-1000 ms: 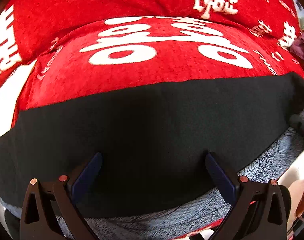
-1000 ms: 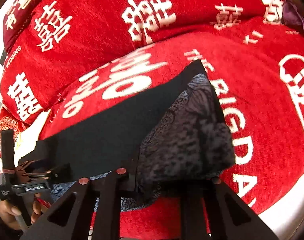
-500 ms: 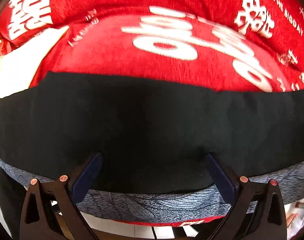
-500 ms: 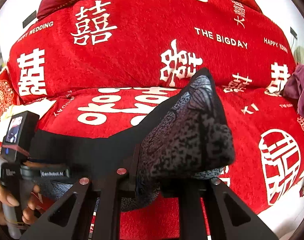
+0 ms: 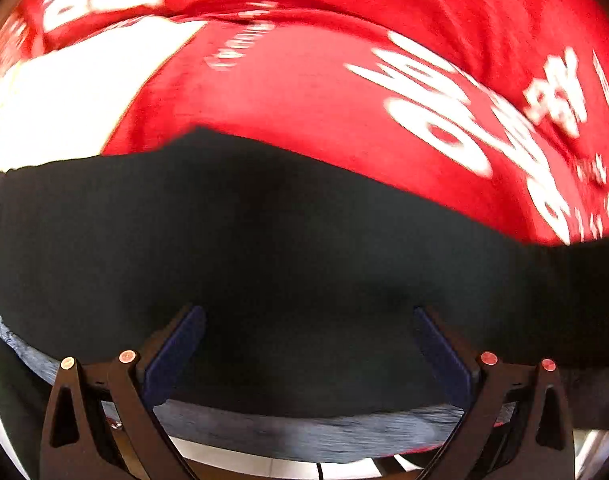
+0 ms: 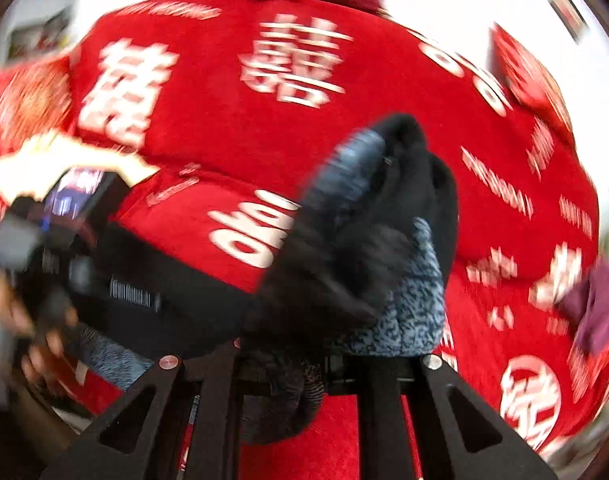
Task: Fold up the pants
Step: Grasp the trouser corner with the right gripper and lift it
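Note:
The pants are black with a blue-grey patterned side and lie spread across the red sofa cover. My left gripper is open, its blue pads wide apart just over the black cloth near its front edge. My right gripper is shut on a bunched end of the pants and holds it lifted above the cover. The left gripper's handle and the hand on it show at the left of the right wrist view.
The red sofa cover with white lettering fills both views. A white patch lies at the left beyond the pants. A purple cloth lies at the far right. Pale floor shows under the sofa's front edge.
The right gripper has lifted and swung the held pants end toward the left, so the cloth now bunches. The left gripper has shifted leftward along the pants, still open.

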{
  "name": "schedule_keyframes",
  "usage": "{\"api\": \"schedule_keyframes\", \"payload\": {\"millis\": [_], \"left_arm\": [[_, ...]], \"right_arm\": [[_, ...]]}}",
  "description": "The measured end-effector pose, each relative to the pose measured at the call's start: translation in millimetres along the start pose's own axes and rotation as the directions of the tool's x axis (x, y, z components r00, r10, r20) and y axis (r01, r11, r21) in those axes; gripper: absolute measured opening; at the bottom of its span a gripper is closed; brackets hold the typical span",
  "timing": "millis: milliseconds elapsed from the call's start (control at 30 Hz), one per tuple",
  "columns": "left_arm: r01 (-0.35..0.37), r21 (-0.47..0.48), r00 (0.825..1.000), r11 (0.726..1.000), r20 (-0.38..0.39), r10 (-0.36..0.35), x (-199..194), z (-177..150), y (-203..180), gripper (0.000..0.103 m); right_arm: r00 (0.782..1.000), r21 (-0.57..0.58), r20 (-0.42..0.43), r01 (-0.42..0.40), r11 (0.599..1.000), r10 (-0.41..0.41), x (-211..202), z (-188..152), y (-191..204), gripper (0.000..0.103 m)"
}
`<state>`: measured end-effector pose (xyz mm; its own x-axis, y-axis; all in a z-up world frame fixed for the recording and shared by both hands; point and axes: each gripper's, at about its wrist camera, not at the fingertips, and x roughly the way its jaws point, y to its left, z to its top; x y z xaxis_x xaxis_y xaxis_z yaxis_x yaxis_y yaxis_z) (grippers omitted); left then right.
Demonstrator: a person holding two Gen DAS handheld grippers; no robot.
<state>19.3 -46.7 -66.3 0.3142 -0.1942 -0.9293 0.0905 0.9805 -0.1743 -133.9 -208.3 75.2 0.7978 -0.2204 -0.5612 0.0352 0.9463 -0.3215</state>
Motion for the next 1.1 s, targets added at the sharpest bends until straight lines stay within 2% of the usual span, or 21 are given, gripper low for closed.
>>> {"api": "schedule_keyframes", "payload": {"millis": [133, 233, 333, 367, 533, 600, 700, 767, 800, 833, 900, 933, 967, 1033, 1100], "left_arm": [[0.053, -0.099, 0.999, 0.994, -0.007, -0.054, -2.6, 9.2, 69.2, 0.103], [0.054, -0.119, 0.999, 0.991, 0.002, -0.054, -7.6, 14.1, 108.9, 0.103], [0.027, -0.101, 1.000, 0.994, 0.008, -0.027, -8.9, 15.4, 129.0, 0.103], [0.020, -0.096, 1.000, 0.995, 0.008, -0.019, -9.0, 14.7, 131.9, 0.103], [0.031, -0.058, 0.999, 0.998, 0.020, -0.030, -12.4, 10.2, 141.4, 0.103], [0.025, -0.053, 0.999, 0.998, 0.039, -0.023, -17.0, 10.5, 141.3, 0.103], [0.059, -0.038, 0.997, 0.998, 0.044, -0.057, -20.7, 15.9, 129.6, 0.103], [0.078, -0.018, 0.995, 0.997, 0.056, -0.077, -28.6, 19.4, 120.3, 0.103], [0.083, -0.003, 0.995, 0.997, 0.064, -0.083, -31.9, 22.6, 114.9, 0.103], [0.089, 0.019, 0.993, 0.996, 0.078, -0.090, -38.5, 25.2, 108.1, 0.103], [0.098, 0.043, 0.990, 0.994, 0.099, -0.102, -47.0, 30.1, 97.9, 0.103], [0.105, 0.052, 0.988, 0.993, 0.105, -0.110, -50.7, 31.8, 92.0, 0.103], [0.115, 0.060, 0.987, 0.992, 0.106, -0.121, -52.8, 32.5, 85.2, 0.103], [0.157, 0.087, 0.983, 0.984, 0.084, -0.164, -52.3, 29.1, 68.2, 0.103], [0.212, 0.134, 0.974, 0.968, 0.051, -0.220, -49.4, 20.9, 48.7, 0.103]], "right_arm": [[1.000, -0.249, 0.025, -0.007, 0.969, 0.013, 14.0, 11.9, 89.6, 0.016], [0.998, -0.439, 0.059, 0.037, 0.898, -0.012, 27.4, 7.9, 157.6, 0.016], [0.999, -0.522, 0.036, 0.047, 0.852, -0.033, 51.5, -1.0, 200.5, 0.016], [0.998, -0.563, 0.019, 0.060, 0.825, -0.059, 65.8, -8.2, 217.2, 0.016], [0.995, -0.655, -0.046, 0.041, 0.755, -0.094, 97.2, -39.1, 244.3, 0.016], [0.994, -0.689, -0.018, 0.066, 0.722, -0.108, 96.6, -48.8, 249.7, 0.016], [0.993, -0.714, 0.013, 0.094, 0.694, -0.121, 95.0, -54.4, 253.5, 0.021], [0.988, -0.757, 0.055, 0.134, 0.639, -0.143, 90.0, -63.4, 261.7, 0.027], [0.987, -0.772, 0.067, 0.143, 0.619, -0.145, 85.4, -66.1, 263.8, 0.040], [0.989, -0.777, 0.073, 0.140, 0.614, -0.132, 77.7, -66.5, 263.9, 0.066], [0.995, -0.725, 0.087, 0.100, 0.682, -0.054, 48.7, -57.2, 251.6, 0.090], [0.996, -0.684, 0.084, 0.069, 0.726, -0.015, 36.4, -51.7, 242.0, 0.091], [0.997, -0.610, 0.065, 0.014, 0.792, 0.033, 23.3, -39.7, 222.9, 0.091], [0.995, -0.454, 0.026, -0.071, 0.888, 0.093, 11.4, -23.3, 187.8, 0.091], [0.985, -0.220, -0.012, -0.170, 0.961, 0.171, 11.5, -13.5, 141.2, 0.091]]}}
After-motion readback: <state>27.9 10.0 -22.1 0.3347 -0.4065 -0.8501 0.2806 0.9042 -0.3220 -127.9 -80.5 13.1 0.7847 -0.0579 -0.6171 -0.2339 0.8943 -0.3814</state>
